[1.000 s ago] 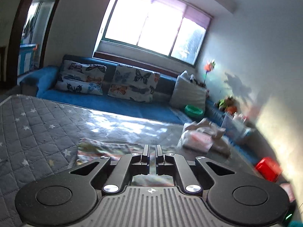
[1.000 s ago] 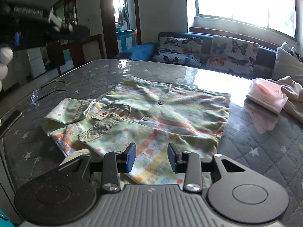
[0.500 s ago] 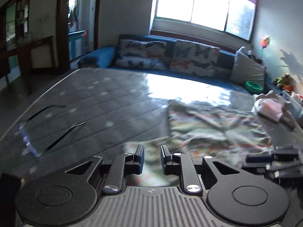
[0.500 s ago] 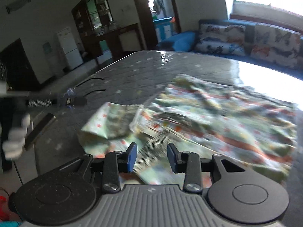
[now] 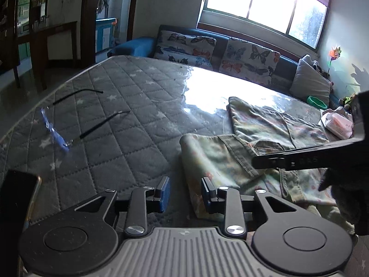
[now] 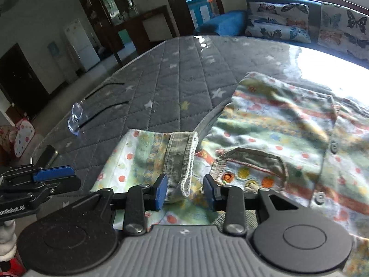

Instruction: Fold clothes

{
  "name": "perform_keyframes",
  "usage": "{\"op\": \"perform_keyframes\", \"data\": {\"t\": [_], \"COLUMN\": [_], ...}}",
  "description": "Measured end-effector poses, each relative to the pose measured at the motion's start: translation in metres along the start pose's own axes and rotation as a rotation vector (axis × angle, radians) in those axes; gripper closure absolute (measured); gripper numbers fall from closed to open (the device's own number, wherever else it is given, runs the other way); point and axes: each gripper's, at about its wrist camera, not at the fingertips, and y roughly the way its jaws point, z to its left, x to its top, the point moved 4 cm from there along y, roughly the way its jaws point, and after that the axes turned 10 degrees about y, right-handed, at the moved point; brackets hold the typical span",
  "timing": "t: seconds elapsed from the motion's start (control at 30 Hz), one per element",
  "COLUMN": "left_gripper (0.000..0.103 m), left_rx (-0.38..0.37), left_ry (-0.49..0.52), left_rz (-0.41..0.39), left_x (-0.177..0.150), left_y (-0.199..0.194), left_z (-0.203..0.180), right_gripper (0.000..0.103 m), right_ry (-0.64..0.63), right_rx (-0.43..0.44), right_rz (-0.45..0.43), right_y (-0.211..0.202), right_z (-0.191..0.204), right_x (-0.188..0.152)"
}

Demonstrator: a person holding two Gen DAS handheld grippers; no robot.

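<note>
Soft printed shirt (image 6: 288,124) with corduroy cuff (image 6: 182,159) on quilted mattress (image 5: 120,120); both grippers' jaws wide, empty.

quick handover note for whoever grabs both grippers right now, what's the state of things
Left gripper: open, holding nothing, low over the near-left edge of the sleeve.
Right gripper: open, empty, with the sleeve's corduroy cuff lying between its fingers, not clamped.
The patterned button shirt lies spread front-up on the grey quilted mattress, one sleeve sticking out to the side. Folded pink garment rests at the far right.
Done: shirt laid out. No fold is visible on it.
Left: probably grip the sleeve and fold it inward, then fold the body. Mind the glasses and phone nearby.
</note>
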Motion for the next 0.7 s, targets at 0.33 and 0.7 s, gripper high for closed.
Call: {"op": "perform_keyframes", "data": {"t": [0.33,0.7], "left_gripper": [0.060,0.051], "left_rx": [-0.038,-0.051], "left_ry": [0.025,0.100], "left_rz": [0.013,0.049], "left_x": [-0.003,-0.009], "left_y": [0.006,0.026], "left_z": [-0.015,-0.044], "right_gripper": [0.095,0.098], "right_ry": [-0.022,-0.116], "right_rx": [-0.022,-0.048], "right_rz": [-0.011,-0.131], "right_y": [-0.003,-0.061], "right_z": [0.007,0.009], "right_x": [-0.001,0.010]}}
